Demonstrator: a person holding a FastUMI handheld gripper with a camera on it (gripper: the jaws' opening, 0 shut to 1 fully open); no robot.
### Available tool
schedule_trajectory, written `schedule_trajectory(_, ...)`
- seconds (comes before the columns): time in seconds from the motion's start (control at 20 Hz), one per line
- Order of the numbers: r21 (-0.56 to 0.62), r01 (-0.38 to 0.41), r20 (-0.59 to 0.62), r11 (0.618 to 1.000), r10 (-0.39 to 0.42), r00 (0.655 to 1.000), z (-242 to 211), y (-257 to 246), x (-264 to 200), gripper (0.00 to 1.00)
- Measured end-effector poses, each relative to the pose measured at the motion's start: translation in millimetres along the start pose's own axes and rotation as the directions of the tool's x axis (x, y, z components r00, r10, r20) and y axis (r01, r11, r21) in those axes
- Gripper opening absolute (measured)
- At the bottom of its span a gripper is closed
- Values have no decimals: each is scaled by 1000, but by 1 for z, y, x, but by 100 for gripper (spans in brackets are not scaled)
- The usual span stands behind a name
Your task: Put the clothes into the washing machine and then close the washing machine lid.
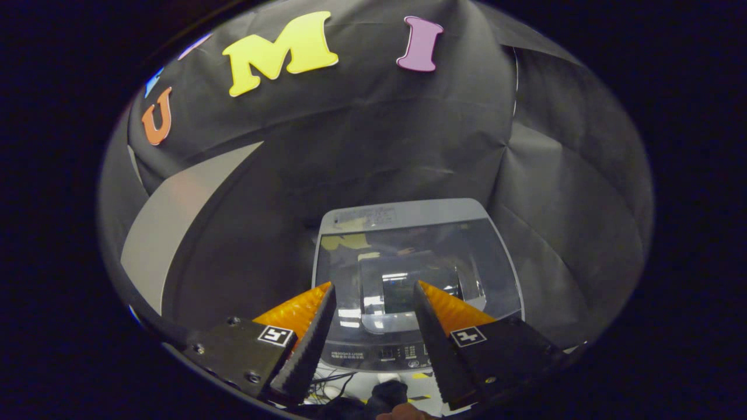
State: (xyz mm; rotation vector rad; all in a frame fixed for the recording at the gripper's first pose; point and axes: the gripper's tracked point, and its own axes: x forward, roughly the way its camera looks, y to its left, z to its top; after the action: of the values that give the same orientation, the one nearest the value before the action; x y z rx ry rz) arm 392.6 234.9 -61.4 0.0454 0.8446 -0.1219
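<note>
A grey top-loading washing machine (408, 213) stands ahead of and below my gripper, against the black cloth wall. Its glass lid (467, 262) lies flat and shut, and it mirrors the room. The control panel (385, 353) runs along the machine's near edge, between my fingers. My gripper (374, 284) hovers above the lid, open, with nothing between its fingers. A dark bundle (388, 394), possibly cloth, lies low between the finger bases in front of the machine; I cannot tell what it is.
Black cloth walls close in behind and to the right of the machine. A pale grey panel (175, 233) shows through the cloth at the left. Thin cables (332, 382) lie on a light surface before the machine. Part of a hand (405, 414) shows beneath the dark bundle.
</note>
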Motion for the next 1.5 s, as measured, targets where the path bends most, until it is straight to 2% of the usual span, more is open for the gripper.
schedule_trajectory(0.35,87,26,47,996,-30,998,-25,11,-38,84)
schedule_trajectory(0.55,88,44,153,995,-57,987,-20,6,-85,83)
schedule_trajectory(0.65,106,53,227,993,-76,971,-13,-1,-110,83)
schedule_trajectory(0.8,131,26,336,991,-69,939,-4,-5,-156,83)
schedule_trajectory(0.95,100,38,422,994,-77,903,-1,-24,-191,87)
schedule_trajectory(1.2,29,-3,528,1000,-13,849,-7,-47,-258,87)
schedule_trajectory(1.35,-46,8,560,999,20,828,-27,-68,-292,88)
schedule_trajectory(1.5,-105,-16,583,994,75,809,-51,-76,-322,90)
